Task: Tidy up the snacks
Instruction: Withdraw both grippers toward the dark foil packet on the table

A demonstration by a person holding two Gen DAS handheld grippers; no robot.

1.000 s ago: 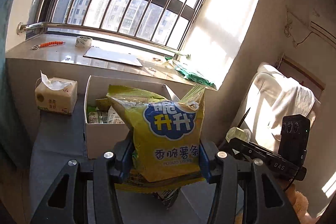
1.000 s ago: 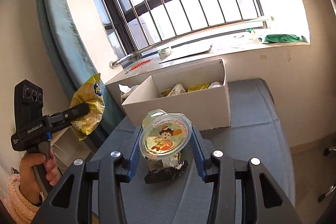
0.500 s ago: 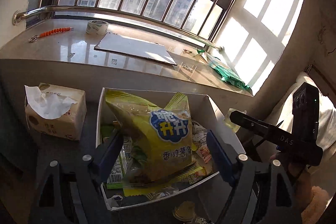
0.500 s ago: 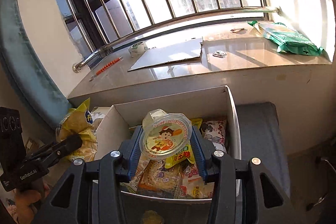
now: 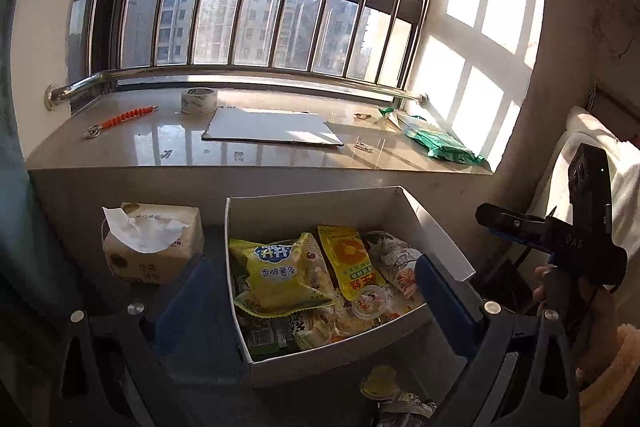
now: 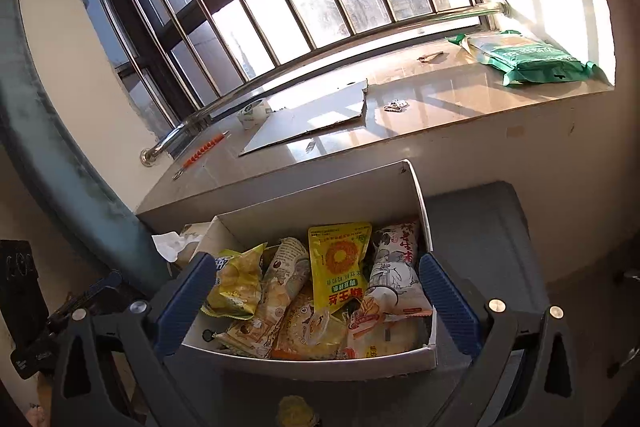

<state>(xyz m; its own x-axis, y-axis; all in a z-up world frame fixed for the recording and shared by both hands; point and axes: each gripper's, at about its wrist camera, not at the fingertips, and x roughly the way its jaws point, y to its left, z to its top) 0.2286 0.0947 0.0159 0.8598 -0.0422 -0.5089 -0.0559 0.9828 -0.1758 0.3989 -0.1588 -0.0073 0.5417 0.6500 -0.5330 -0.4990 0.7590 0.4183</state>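
Both grippers hang spread wide over the white cardboard box, nothing between their blue pads. From the left gripper view, the yellow chip bag lies on the left of the heap inside the box, and the clear jelly cup sits near the front, just beside a yellow sunflower-print pouch. The right gripper frames the same pile. A tissue pack stands left of the box; green packaging rests far right on the windowsill.
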